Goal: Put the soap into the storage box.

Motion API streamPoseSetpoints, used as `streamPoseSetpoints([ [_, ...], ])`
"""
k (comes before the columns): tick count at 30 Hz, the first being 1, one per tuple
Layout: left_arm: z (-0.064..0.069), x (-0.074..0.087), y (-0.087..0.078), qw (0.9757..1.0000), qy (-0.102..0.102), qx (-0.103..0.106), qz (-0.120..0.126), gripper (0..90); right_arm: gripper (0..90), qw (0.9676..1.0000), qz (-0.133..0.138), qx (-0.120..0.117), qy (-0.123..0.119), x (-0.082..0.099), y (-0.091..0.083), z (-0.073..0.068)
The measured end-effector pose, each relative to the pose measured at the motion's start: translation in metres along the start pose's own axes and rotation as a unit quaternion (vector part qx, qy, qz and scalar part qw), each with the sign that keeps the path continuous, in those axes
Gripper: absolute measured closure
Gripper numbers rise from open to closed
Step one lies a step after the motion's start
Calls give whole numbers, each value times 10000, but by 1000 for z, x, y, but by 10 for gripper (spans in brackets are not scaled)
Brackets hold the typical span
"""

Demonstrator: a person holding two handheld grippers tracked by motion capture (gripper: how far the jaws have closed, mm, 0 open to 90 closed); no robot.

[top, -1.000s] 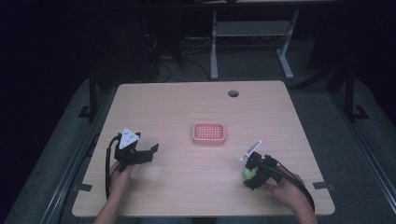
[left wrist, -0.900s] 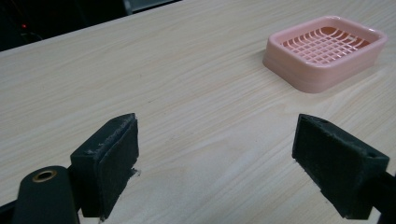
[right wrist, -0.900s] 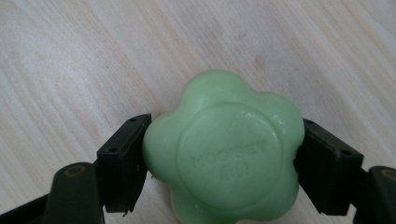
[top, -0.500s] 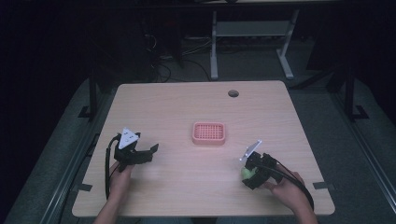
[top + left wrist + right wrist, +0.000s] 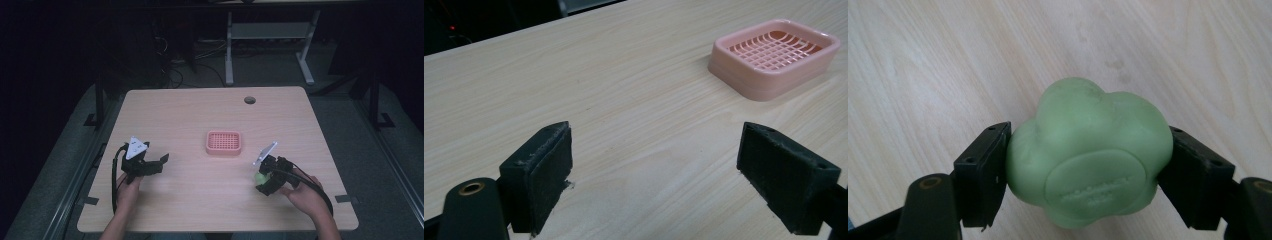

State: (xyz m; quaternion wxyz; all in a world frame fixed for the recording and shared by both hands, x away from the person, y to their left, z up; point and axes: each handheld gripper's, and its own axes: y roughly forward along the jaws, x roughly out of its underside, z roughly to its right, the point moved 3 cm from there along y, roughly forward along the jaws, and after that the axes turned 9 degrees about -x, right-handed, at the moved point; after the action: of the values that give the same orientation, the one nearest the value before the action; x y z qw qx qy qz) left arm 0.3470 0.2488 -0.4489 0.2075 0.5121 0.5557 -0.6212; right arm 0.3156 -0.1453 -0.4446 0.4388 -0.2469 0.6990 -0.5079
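A pale green, flower-shaped soap (image 5: 1088,155) is clamped between the two black jaws of my right gripper (image 5: 1088,175), just above the wooden table. In the high view the soap (image 5: 260,176) and right gripper (image 5: 261,179) sit near the table's front right, below and to the right of a pink slotted soap dish (image 5: 224,143). My left gripper (image 5: 159,163) rests at the front left, open with nothing between its jaws. From the left gripper (image 5: 656,175) view, the pink soap dish (image 5: 774,57) lies ahead to the upper right.
The wooden table (image 5: 190,120) has a round cable hole (image 5: 249,100) near its back edge. Dark floor, cables and a white desk frame (image 5: 270,45) lie beyond the table. Bare tabletop surrounds the dish on all sides.
The right gripper with the green soap has shifted slightly toward the left and a little away from the front edge. The left gripper has not moved.
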Motion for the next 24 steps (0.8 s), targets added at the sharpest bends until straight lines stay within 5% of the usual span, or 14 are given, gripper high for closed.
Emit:
streamPoseSetpoints([
  [24, 1, 1, 2, 10000, -53, 28, -21, 143, 257, 9997, 202, -68, -136, -33, -18, 15],
])
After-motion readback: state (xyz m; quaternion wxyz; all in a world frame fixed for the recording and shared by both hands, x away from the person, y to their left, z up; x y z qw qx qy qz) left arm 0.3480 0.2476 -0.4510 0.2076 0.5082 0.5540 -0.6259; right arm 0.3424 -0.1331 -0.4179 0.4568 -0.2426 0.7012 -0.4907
